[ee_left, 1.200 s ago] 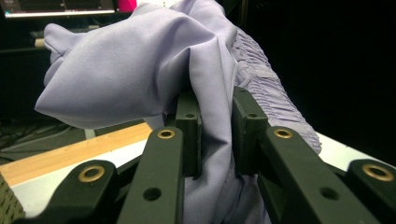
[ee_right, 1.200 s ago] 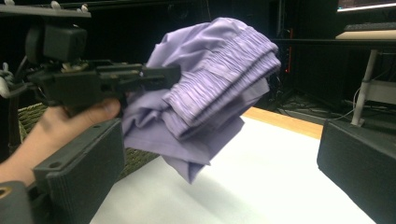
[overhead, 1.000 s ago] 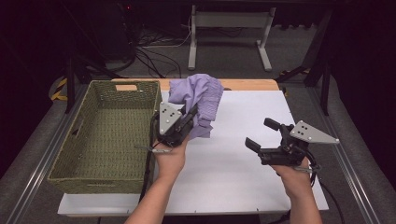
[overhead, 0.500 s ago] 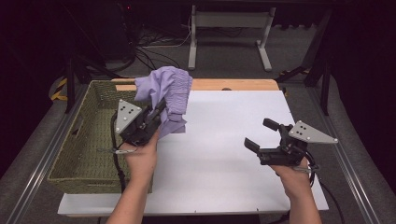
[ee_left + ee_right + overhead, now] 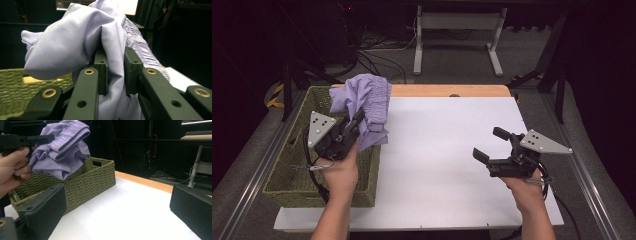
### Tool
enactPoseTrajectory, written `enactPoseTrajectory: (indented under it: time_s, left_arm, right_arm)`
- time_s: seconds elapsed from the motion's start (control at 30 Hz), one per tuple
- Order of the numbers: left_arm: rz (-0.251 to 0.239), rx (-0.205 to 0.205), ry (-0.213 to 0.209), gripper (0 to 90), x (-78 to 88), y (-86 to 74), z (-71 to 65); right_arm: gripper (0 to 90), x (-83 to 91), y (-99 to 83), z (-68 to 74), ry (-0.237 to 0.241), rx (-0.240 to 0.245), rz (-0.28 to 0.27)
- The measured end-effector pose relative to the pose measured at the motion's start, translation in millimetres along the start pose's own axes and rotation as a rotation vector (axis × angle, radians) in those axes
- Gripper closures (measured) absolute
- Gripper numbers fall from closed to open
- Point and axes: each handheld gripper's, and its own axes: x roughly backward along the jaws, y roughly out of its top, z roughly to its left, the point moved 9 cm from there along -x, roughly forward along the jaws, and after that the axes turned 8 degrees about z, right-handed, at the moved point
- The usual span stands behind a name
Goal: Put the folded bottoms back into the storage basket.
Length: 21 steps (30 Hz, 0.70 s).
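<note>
**Soft cloth, pinched at a fold**

The crumpled lilac fabric garment hangs limp and light over the woven green basket's right rim, left gripper clenched on one bunched fold, probably near its elastic band. Right gripper gapes, empty.

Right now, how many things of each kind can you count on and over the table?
Purple cloth: 1
Green woven basket: 1
Grippers: 2, the left gripper shut on the cloth, the right gripper open with nothing between its jaws
Total: 4
</note>
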Motion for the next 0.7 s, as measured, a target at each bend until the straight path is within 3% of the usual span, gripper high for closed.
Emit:
enactPoseTrajectory:
  time_s: [0.33,0.7]
  left_arm:
    - [0.069,0.016,0.023,75.9,4.6,-8.6,27.9]
    - [0.152,0.043,0.045,75.8,-2.2,-25.1,46.7]
  right_arm:
    - [1.8,-0.1,-0.4,-0.1,0.000,-0.004,0.002]
    - [1.8,-2.3,-1.4,1.4,0.002,-0.002,0.008]
